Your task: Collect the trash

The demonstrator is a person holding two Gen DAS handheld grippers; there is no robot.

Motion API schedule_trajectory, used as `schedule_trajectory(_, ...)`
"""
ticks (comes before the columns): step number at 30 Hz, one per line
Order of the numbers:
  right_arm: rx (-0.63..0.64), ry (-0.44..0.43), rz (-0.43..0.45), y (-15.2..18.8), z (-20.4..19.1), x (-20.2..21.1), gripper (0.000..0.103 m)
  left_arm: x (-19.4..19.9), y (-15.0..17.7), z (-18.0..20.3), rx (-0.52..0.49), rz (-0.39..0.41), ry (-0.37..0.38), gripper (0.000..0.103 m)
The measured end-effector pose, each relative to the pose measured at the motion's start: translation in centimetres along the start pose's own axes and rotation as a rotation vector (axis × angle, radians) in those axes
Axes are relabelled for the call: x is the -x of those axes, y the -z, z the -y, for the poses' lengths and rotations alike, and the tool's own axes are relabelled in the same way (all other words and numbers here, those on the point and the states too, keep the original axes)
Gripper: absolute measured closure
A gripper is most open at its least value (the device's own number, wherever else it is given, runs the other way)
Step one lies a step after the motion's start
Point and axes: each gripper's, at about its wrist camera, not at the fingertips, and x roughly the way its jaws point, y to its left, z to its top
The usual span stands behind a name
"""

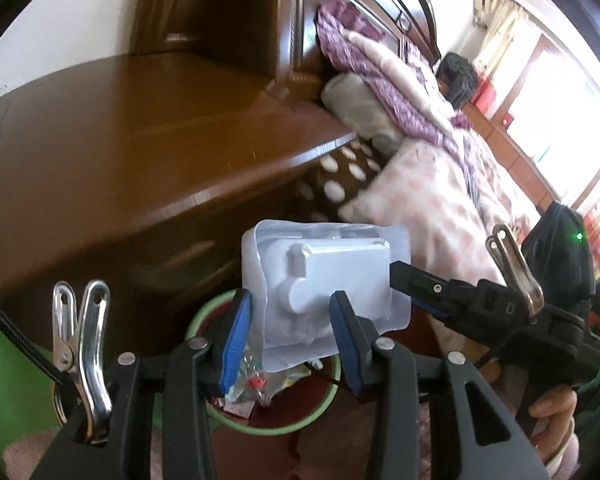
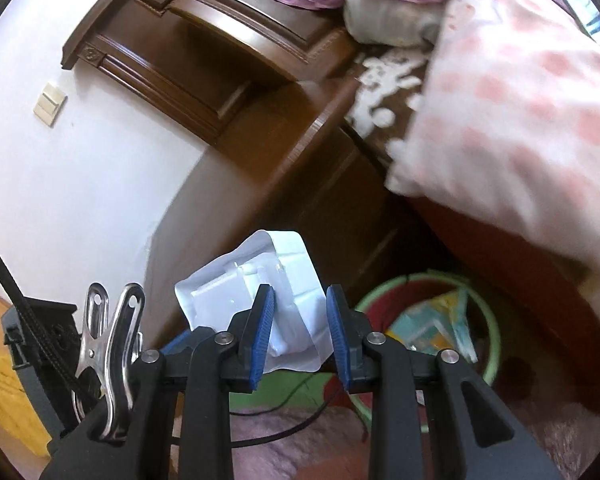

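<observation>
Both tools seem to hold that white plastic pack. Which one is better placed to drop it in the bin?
Probably the left tool: in its view the plastic pack hangs right above the green-rimmed bin. In the right tool's view, the bin sits off to one side.

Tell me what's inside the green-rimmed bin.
The bin holds colourful wrappers against a red inside. The plastic tray and both grippers cover part of it, so its bottom stays unseen.

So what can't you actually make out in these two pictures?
- Trash bin contents, left view: the white plastic tray and left tongs cover most of it.
- Bin's far side, right view: cut off by the right tongs.
- Pink bedding pattern: motion-blurred.
</observation>
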Motion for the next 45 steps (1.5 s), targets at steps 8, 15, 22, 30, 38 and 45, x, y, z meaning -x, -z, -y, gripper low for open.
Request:
schedule_trajectory(8,0.037,0.103,-0.021,3.0,3.0,-1.3,0.074,-4.9,3.9,0.5,-0.058,-0.095,-0.041,0.062)
schedule_trajectory(15,0.072,0.16,-0.038,4.0,4.4,-3.3,0.069,-7.6,5.1,-0.2,-0.077,-0.144,-0.082,0.061)
schedule_trajectory(22,0.128,0.204,0.008,4.4,4.4,-2.4,0.069,-7.6,5.3,-0.6,-0.084,-0.143,-0.099,0.056)
schedule_trajectory(30,0.149,0.266,0.124,4.4,4.7,2.6,0.069,-6.6,5.4,-0.3,-0.084,-0.125,-0.12,0.051)
schedule_trajectory(38,0.198,0.366,0.266,5.6,4.4,8.6,0.069,-4.4,6.5,0.5,-0.089,-0.096,-0.131,0.04)
schedule_trajectory(45,0.293,0.473,0.289,9.2,2.4,9.7,0.067,-4.0,8.1,1.4,-0.1,-0.127,-0.132,0.019)
